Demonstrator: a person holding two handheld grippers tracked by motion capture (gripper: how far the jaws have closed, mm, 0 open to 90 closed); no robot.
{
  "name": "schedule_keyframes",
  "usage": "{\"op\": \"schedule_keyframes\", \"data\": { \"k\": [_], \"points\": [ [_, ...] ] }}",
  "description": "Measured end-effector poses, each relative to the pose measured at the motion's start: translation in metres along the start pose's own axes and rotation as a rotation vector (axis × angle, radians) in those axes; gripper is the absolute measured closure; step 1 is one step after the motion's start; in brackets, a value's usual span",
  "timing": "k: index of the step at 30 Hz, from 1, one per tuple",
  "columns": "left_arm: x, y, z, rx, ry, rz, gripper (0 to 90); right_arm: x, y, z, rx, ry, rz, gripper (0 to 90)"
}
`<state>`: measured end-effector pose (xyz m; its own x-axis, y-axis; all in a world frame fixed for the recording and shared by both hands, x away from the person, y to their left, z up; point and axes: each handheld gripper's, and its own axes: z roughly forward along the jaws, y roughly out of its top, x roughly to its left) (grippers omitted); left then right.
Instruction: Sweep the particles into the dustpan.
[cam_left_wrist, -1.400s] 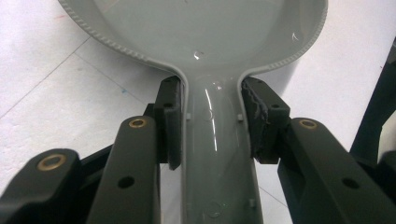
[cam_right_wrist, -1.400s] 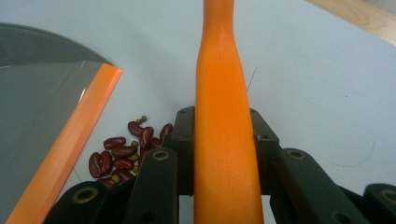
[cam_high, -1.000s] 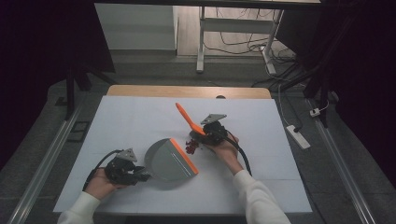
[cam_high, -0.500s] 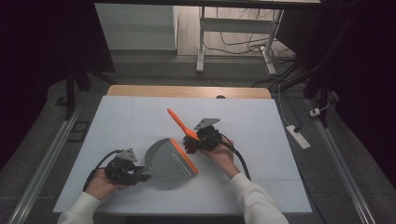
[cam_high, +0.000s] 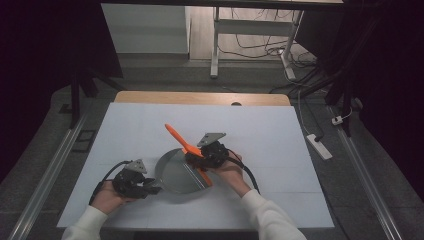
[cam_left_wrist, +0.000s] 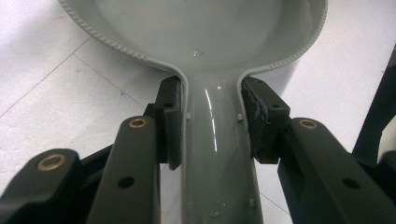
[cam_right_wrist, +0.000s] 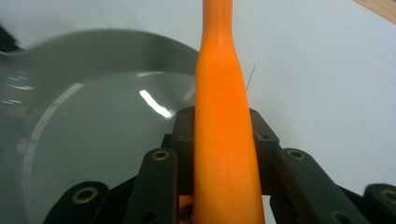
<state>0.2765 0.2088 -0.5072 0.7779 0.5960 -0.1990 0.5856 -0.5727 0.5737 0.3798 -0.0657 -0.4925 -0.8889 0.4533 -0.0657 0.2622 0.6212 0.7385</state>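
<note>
The grey dustpan (cam_high: 176, 172) lies flat on the white table (cam_high: 280, 135), its handle pointing toward the person's left. The left gripper (cam_high: 132, 181) holds that handle (cam_left_wrist: 217, 154), one jaw clamped on each side where it joins the pan. The orange brush (cam_high: 184, 143) is pinched between the jaws of the right gripper (cam_high: 207, 152); its long axis slants from above the pan's right rim up and away to the far left. The brush head, probably the orange strip at the pan's edge, is partly hidden. The right hand is nearer the pan mouth.
</note>
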Motion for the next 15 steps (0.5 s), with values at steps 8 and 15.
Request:
{"op": "schedule_keyframes", "data": {
  "k": [8, 15],
  "points": [
    [0.0, 0.0, 0.0, 0.0, 0.0, 0.0, 61.3, 0.018, 0.014, -0.009, -0.043, 0.032, -0.061, 69.9],
    [0.0, 0.0, 0.001, -0.001, 0.001, 0.0, 61.3, 0.002, 0.011, -0.023, -0.059, -0.024, -0.03, 69.9]
  ]
}}
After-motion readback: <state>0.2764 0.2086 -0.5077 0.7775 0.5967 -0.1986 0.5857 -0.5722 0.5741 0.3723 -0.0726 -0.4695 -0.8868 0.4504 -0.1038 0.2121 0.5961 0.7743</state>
